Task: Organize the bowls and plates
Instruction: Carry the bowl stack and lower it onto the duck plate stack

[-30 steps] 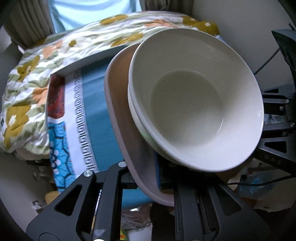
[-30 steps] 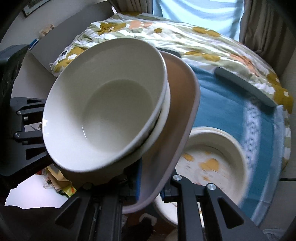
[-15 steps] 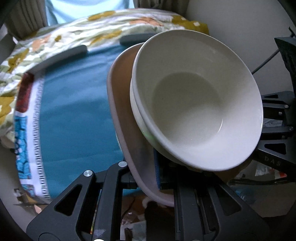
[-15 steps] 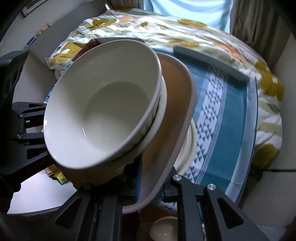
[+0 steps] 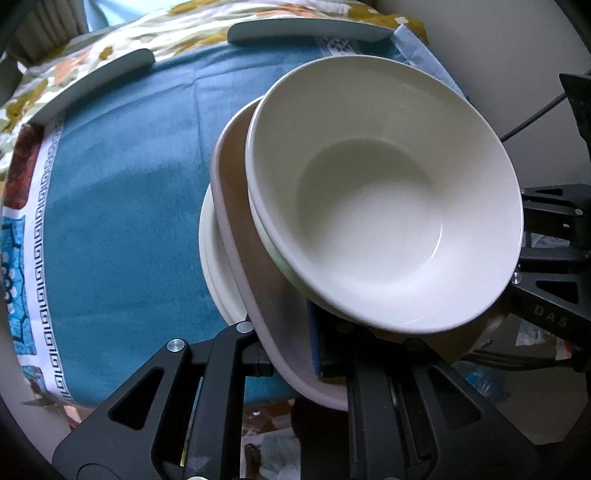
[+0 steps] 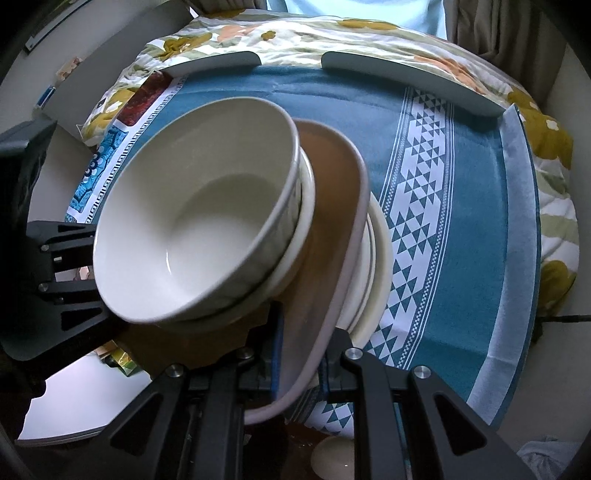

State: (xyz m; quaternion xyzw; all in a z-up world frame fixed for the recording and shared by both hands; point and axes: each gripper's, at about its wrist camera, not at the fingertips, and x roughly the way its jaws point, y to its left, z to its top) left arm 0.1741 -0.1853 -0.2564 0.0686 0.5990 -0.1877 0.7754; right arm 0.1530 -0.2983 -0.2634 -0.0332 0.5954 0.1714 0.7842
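Observation:
A brown rounded plate (image 5: 258,288) (image 6: 328,236) carries two nested white bowls (image 5: 384,192) (image 6: 195,229). My left gripper (image 5: 288,354) is shut on one edge of the plate and my right gripper (image 6: 299,354) is shut on the opposite edge. I hold the stack tilted above a cream plate (image 5: 212,258) (image 6: 376,273) that lies on the table. Whether the brown plate touches the cream plate I cannot tell.
The round table has a blue patterned cloth (image 5: 118,192) (image 6: 461,206). Two grey curved bars (image 5: 306,33) (image 6: 410,81) lie at its far edge. A floral quilt (image 6: 314,33) lies beyond. A small white dish (image 6: 332,458) sits on the floor below.
Both grippers have carried the plate and bowls further over the table. The cream plate now lies right under the stack.

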